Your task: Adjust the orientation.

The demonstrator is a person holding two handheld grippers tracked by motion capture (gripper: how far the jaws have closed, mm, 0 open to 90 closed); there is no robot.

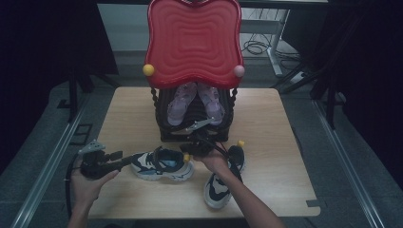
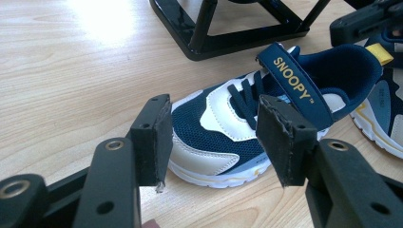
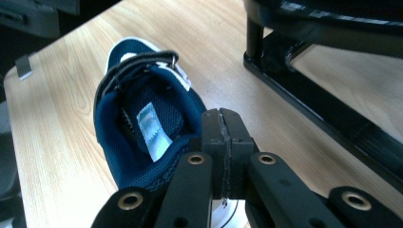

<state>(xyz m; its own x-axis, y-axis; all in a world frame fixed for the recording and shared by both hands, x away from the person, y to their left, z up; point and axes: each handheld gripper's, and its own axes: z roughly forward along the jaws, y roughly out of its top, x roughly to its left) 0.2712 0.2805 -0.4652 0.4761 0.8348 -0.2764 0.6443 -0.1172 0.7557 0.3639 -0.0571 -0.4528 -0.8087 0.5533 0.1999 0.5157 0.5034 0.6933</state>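
The right gripper (image 3: 223, 142) is sitting with its jaws pressed together at the heel collar of the right-hand sneaker (image 1: 223, 178); it looks to be pinching the collar or the yellow pull tab, though whether any fabric is really between the pads I cannot tell. If the bite is that thin, the shoe could be slipping free as soon as it is being lifted, dropping back onto the surface (image 1: 280, 142) near the front edge or knocking its mate.

The left gripper (image 2: 211, 137) is hovering with its jaws wide apart, holding nothing, aimed at the toe of the Snoopy sneaker (image 2: 266, 118), which is lying on its sole toward the front-left part of the surface. Closing on that rounded toe could be pushing the shoe away rather than catching it.

The black shoe rack (image 1: 164, 123) is standing at the middle of the surface toward the back edge, carrying a pair of pale purple sandals (image 1: 195, 102) on its sloped shelf, under a red wavy top panel (image 1: 192, 38). The rack being so close, a swung sneaker could be striking its frame or dislodging the sandals.
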